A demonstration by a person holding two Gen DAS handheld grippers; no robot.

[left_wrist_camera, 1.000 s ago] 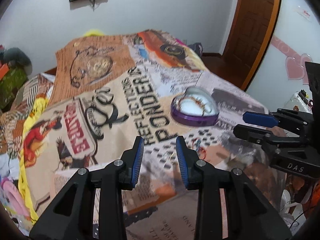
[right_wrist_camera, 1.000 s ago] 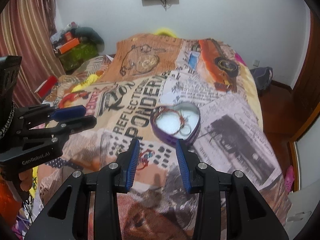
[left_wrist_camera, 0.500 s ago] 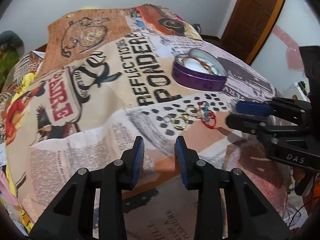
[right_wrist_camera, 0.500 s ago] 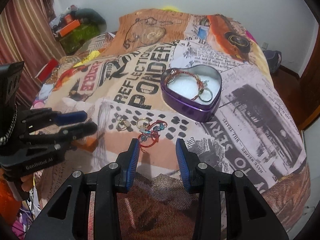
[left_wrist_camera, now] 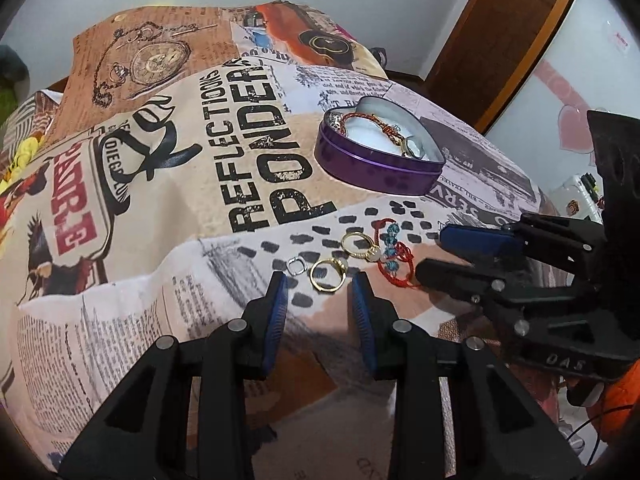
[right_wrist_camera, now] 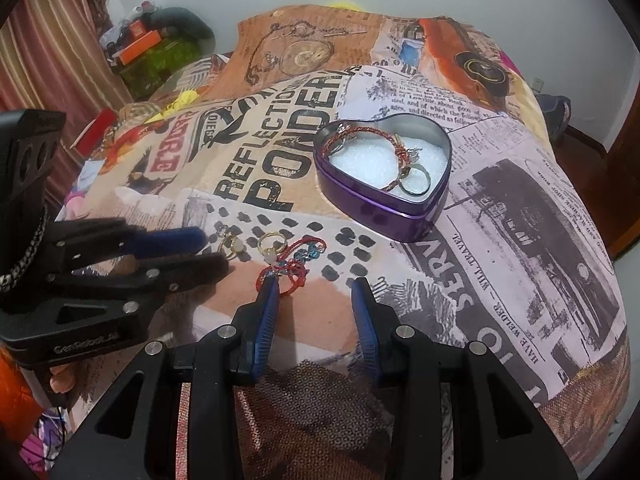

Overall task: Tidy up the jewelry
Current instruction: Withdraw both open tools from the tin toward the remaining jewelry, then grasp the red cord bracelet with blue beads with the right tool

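A purple heart-shaped tin [left_wrist_camera: 376,168] [right_wrist_camera: 384,208] sits on the printed bedspread; it holds a red braided bracelet [right_wrist_camera: 360,132] and a ring [right_wrist_camera: 416,182]. In front of it lie loose pieces: a gold ring [left_wrist_camera: 328,275], a small silver ring [left_wrist_camera: 297,267], a gold ring with a pale stone [left_wrist_camera: 358,245] [right_wrist_camera: 272,246], and a red cord bracelet with blue beads [left_wrist_camera: 394,254] [right_wrist_camera: 294,266]. My left gripper [left_wrist_camera: 320,286] is open and empty, just short of the gold ring. My right gripper [right_wrist_camera: 314,286] is open and empty, its left finger beside the red cord bracelet.
The bedspread [right_wrist_camera: 520,240] covers a bed that drops off at the near and right edges. A wooden door [left_wrist_camera: 500,32] stands at the right. Clutter, an orange box and a green bag [right_wrist_camera: 156,56] are piled by the curtain at the left.
Both grippers have moved down and forward toward the loose jewelry in front of the tin. The rings and red bracelet now lie right at the fingertips. Both stay open.
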